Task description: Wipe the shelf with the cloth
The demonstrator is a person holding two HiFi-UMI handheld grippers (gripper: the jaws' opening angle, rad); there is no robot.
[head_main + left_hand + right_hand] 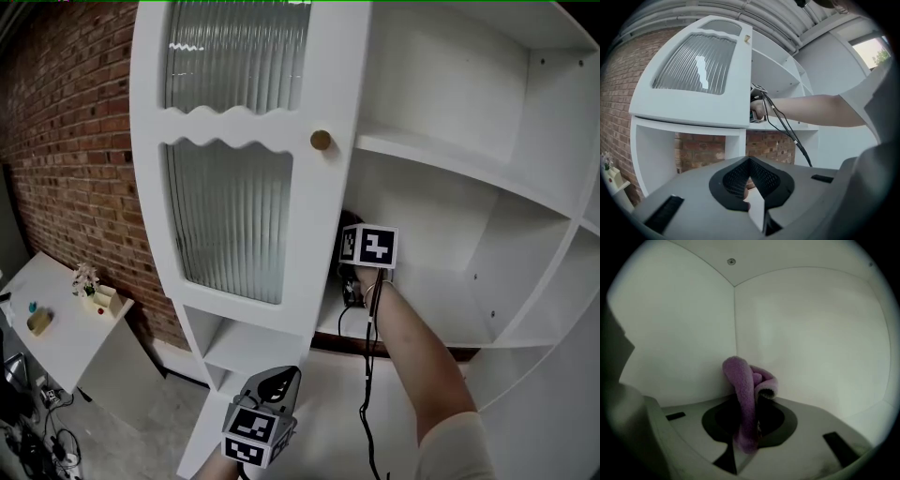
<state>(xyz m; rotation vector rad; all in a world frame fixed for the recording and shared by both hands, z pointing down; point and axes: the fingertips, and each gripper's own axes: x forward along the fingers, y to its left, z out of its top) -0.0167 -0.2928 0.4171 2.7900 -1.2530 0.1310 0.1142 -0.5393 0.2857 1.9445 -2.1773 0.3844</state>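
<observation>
No lettering, brand, number or sign can be read anywhere in these views. The only printed marks are black-and-white square coded patterns. One set is on the white marker cube (367, 246) of the right tool (749, 420), far inside the cabinet. The other is on the white marker cube (253, 438) of the left tool (750, 183), near the bottom of the head view. Neither set forms legible characters.
</observation>
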